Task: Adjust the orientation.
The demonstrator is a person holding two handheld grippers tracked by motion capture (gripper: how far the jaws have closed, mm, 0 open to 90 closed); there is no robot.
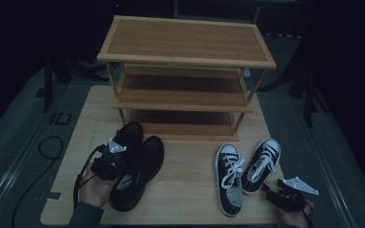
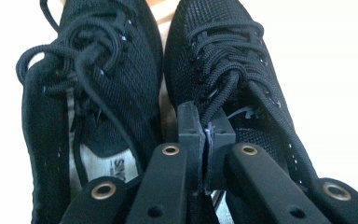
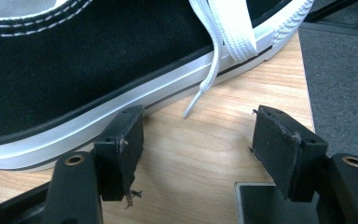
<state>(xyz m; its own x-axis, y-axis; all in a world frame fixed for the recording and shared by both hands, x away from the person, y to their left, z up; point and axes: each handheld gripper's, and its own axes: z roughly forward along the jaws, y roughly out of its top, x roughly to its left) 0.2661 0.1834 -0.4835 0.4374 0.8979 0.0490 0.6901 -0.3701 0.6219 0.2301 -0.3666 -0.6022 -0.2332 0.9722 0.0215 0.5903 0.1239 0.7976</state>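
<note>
High view: table with a three-tier rack at 12 o'clock, all tiers bare. Black shoes sit as a pair at 8 o'clock, toes toward the rack; sneakers at 4 o'clock, also toes toward the rack. My left gripper is over the black pair, around the tongue area; right gripper is parked at 5 o'clock, just behind the sneakers' heels, apart from them as far as I can tell here. Left gripper view: jaws are pinched together with the pads meeting, on top of the right-hand shoe of the pair near its tongue and laces; looks like they nip a bit of lace or tongue edge, can't confirm which. The other shoe lies touching alongside. I read this as a pinch grip to lift one shoe to the rack. Right gripper view: jaws spread wide, nothing between them but bare table; one pad is right at the white sole of a sneaker, and a white lace tip trails onto the wood. That side is staged for its own pick.
</note>
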